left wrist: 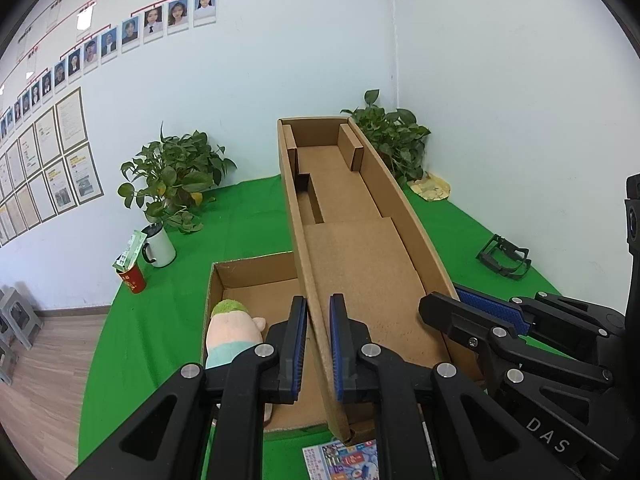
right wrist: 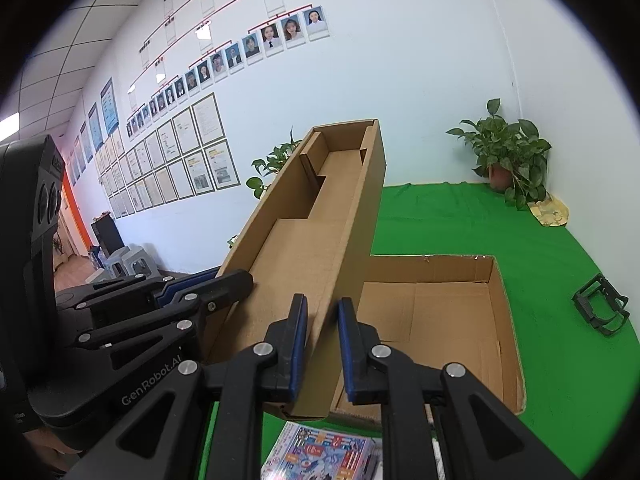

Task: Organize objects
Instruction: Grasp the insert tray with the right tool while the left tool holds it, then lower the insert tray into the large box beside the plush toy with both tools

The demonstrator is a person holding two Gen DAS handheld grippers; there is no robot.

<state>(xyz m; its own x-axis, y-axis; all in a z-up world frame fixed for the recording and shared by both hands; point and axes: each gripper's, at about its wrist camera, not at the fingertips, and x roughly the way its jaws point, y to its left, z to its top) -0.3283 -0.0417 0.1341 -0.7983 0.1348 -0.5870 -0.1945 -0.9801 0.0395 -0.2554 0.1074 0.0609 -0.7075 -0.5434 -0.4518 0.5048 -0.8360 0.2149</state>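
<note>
A long shallow cardboard tray (left wrist: 352, 256) (right wrist: 304, 248) with folded end flaps is lifted and tilted above an open cardboard box (left wrist: 256, 276) (right wrist: 440, 312). My left gripper (left wrist: 318, 301) is shut on the tray's left side wall. My right gripper (right wrist: 322, 303) is shut on its right side wall, and also shows in the left wrist view as the right gripper (left wrist: 456, 298). The left gripper (right wrist: 218, 278) appears at the tray's far wall in the right wrist view. A plush doll (left wrist: 232, 328) with green hair lies in the box. A colourful booklet (left wrist: 344, 458) (right wrist: 320, 456) lies in front of the box.
The table wears a green cloth (left wrist: 160, 320). Potted plants (left wrist: 172, 176) (left wrist: 392, 136) stand against the walls. A white mug (left wrist: 160, 246) and a red cup (left wrist: 132, 278) holding a green carton sit at the left. A black wire holder (left wrist: 504, 258) (right wrist: 600, 310) lies at the right. Grey stools (left wrist: 16, 316) stand on the floor.
</note>
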